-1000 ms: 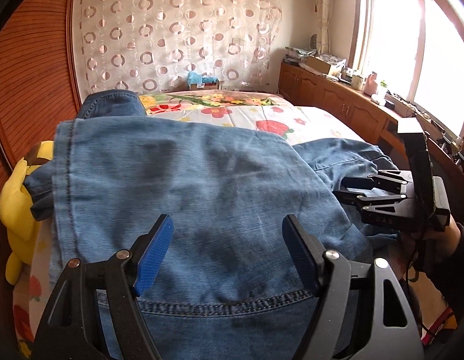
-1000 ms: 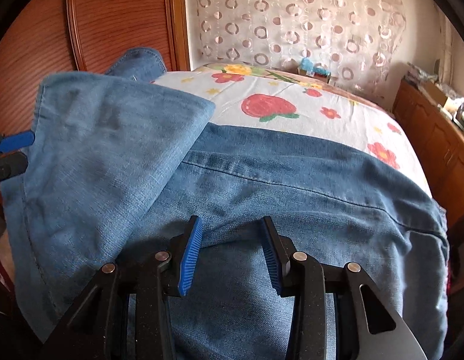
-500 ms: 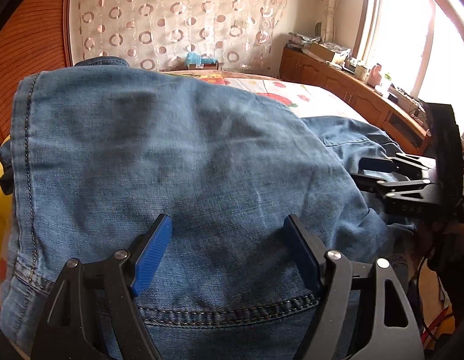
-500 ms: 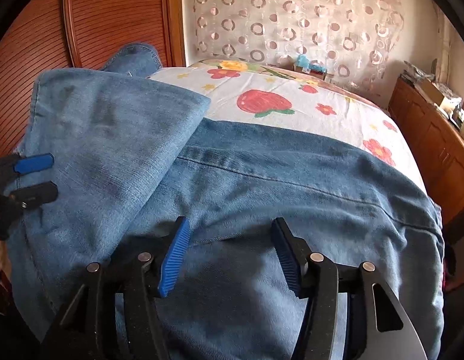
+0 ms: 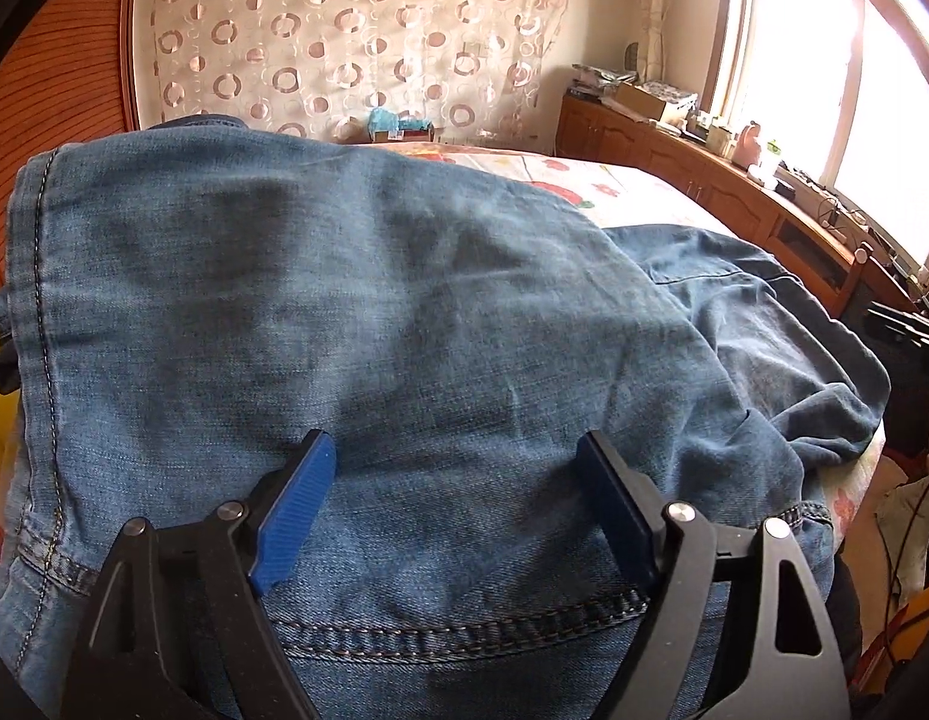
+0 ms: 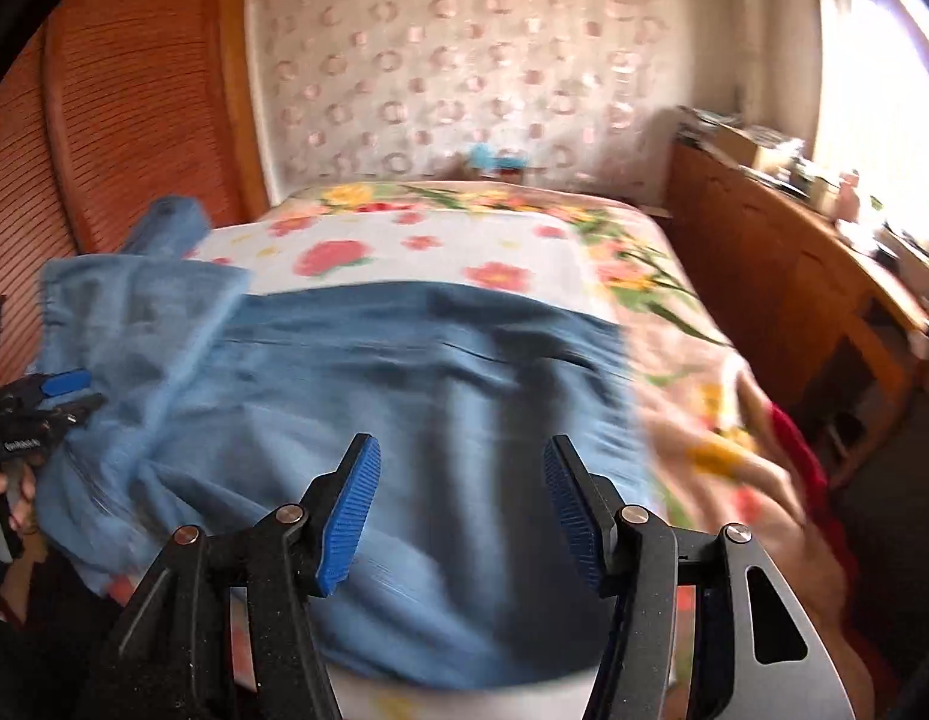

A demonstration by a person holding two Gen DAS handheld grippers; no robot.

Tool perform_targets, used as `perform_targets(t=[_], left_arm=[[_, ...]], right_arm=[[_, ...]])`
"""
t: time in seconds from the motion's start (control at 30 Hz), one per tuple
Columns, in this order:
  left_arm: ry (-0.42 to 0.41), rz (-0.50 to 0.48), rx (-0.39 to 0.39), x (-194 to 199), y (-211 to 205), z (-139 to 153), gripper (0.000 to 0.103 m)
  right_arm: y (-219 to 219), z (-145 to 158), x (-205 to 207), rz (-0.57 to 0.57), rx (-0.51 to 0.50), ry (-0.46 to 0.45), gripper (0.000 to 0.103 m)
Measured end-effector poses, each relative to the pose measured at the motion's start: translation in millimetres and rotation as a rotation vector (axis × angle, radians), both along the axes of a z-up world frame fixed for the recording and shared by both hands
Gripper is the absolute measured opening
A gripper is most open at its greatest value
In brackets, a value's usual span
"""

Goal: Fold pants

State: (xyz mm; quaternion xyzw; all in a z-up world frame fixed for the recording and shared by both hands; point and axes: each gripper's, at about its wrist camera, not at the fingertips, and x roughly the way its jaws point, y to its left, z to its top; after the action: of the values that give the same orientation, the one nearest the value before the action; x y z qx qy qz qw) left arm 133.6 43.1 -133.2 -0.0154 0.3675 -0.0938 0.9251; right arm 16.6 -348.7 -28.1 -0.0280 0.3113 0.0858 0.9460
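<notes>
The left gripper (image 5: 455,501) has its jaws spread wide, having just been opening; the folded pants (image 5: 356,324) lie on the bed (image 5: 632,192) below and ahead, a stitched seam just behind the tips. The right gripper (image 6: 461,507) jaws stand apart, apparently clear of the blurred denim beneath

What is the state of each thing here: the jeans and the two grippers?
jeans: partly folded, one part laid over the rest, lying on the bed.
left gripper: open, jaws just widening, over the denim, gripping nothing.
right gripper: open, jaws just widened, empty above the jeans.
</notes>
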Motion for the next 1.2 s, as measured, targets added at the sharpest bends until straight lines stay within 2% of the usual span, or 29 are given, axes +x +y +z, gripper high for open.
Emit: perform_targets(t=[0.17,0.3,0.43,0.67,0.73,0.93,1.1,1.13,1.17,1.2], left_arm=[[-0.005,0.003,0.006,2,-3,-1,0.083],[-0.007,0.009,0.008,1,-3,-1,0.083],[-0.007,0.008,0.005,1,-3,-1,0.083],[0.012,0.016,0.012,0,-5,6,0.083],[0.005,0.026,0.030,-2,-8,9,0.083],[-0.019,0.001,0.015,-9,-10,19,0.083],[-0.042,-0.006,0.002,-15,-9,29,0.083],[-0.048,-0.005,0.001,-16,-9,32,0.083],[-0.052,-0.005,0.000,-17,-8,34,0.083],[-0.057,-0.005,0.000,-18,-7,36,0.083]], right_arm=[[-50,-19,-10,-0.098,0.049,0.043,0.059],[-65,-35,-15,-0.127,0.081,0.079,0.059],[-62,-44,-11,-0.126,0.096,0.108,0.059],[-43,-46,-8,-0.101,0.110,0.103,0.059],[-44,-46,-8,-0.097,0.106,0.100,0.059],[-45,-47,-8,-0.091,0.098,0.107,0.059],[-44,-47,-5,-0.091,0.085,0.110,0.049],[-44,-47,-5,-0.091,0.082,0.109,0.043],[-45,-46,-5,-0.084,0.083,0.106,0.032],[-45,-45,-5,-0.071,0.089,0.104,0.028]])
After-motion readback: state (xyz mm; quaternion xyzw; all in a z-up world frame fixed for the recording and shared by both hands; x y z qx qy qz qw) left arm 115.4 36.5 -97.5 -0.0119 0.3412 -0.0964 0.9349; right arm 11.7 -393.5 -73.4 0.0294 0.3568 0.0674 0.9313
